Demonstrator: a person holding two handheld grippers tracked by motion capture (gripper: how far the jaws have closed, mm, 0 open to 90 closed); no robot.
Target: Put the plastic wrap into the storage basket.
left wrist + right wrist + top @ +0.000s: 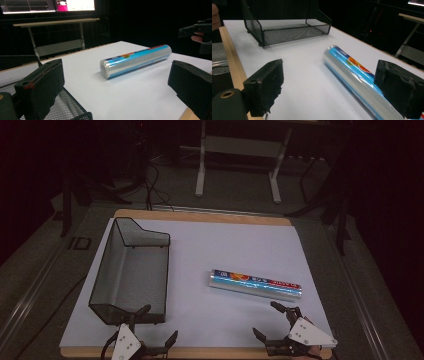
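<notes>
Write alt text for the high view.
A blue-and-silver roll of wrap lies on a white table, right of an empty black mesh tray. Near the front edge, the left gripper and right gripper are both open, touching nothing.

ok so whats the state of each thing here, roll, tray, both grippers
roll: lying on its side on the white sheet, free of both grippers
mesh tray: upright, nothing inside
left gripper: open, holding nothing
right gripper: open, holding nothing, near the roll
</notes>
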